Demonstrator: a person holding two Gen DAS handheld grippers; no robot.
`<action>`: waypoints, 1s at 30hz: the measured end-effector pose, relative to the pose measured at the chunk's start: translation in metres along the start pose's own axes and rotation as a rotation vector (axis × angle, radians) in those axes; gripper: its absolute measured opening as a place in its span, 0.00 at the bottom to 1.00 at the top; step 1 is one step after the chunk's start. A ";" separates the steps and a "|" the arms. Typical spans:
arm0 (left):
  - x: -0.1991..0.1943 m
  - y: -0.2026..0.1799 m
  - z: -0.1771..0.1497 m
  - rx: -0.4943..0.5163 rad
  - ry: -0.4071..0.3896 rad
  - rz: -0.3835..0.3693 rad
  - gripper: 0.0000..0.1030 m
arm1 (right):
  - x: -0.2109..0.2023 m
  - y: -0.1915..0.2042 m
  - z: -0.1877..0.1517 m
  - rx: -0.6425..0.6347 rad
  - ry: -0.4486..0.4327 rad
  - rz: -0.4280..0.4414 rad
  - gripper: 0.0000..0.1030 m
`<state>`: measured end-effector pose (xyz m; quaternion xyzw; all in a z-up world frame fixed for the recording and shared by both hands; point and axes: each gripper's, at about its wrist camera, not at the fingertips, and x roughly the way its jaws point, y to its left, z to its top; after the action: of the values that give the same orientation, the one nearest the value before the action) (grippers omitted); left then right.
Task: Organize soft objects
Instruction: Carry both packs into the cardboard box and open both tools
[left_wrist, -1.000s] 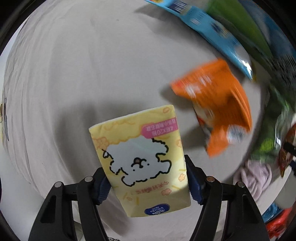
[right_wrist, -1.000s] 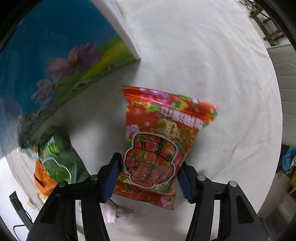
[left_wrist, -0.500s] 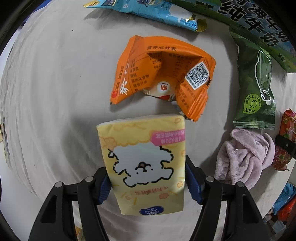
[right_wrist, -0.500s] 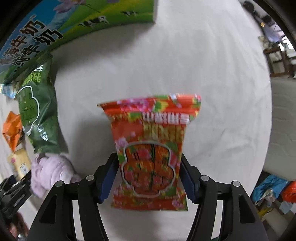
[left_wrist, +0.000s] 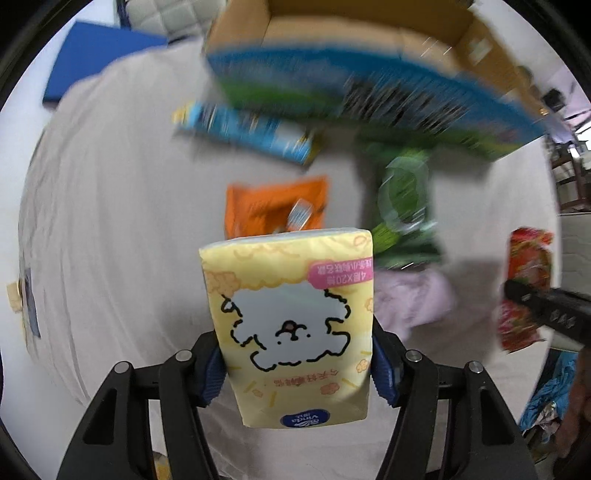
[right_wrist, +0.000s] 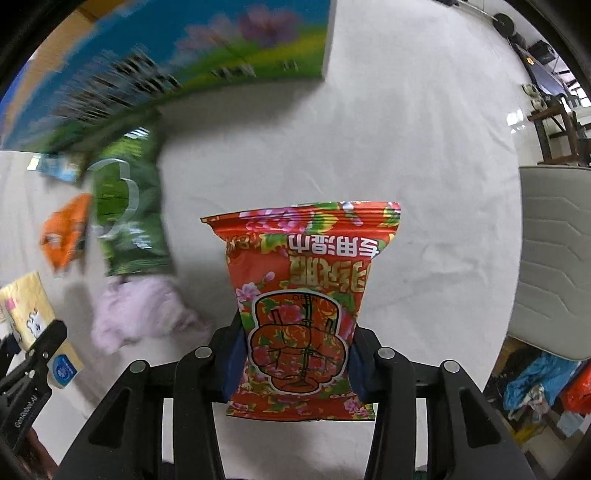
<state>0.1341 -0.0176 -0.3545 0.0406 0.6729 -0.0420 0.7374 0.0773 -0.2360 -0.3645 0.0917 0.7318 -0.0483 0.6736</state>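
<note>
Meanwhile, left gripper (left_wrist: 297, 363) grips yellow tissue pack (left_wrist: 291, 325) — right gripper (right_wrist: 293, 365), red pouch (right_wrist: 306, 295).

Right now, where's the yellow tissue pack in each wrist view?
Left wrist: yellow tissue pack centre frame, clamped in the left tool.
Right wrist: same pack at far left edge.
Shared landmark: lilac cloth below the green bag.
</note>
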 end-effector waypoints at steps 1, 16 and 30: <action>-0.017 -0.005 0.001 0.005 -0.027 -0.018 0.60 | -0.013 0.000 -0.003 -0.002 -0.018 0.020 0.46; -0.153 -0.039 0.180 0.095 -0.257 -0.165 0.60 | -0.205 0.014 0.123 -0.040 -0.316 0.187 0.46; -0.003 -0.040 0.333 0.090 0.078 -0.288 0.60 | -0.076 0.038 0.305 -0.069 -0.167 0.075 0.46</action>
<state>0.4589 -0.0965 -0.3215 -0.0216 0.6973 -0.1759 0.6946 0.3883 -0.2634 -0.3133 0.0914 0.6702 -0.0056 0.7365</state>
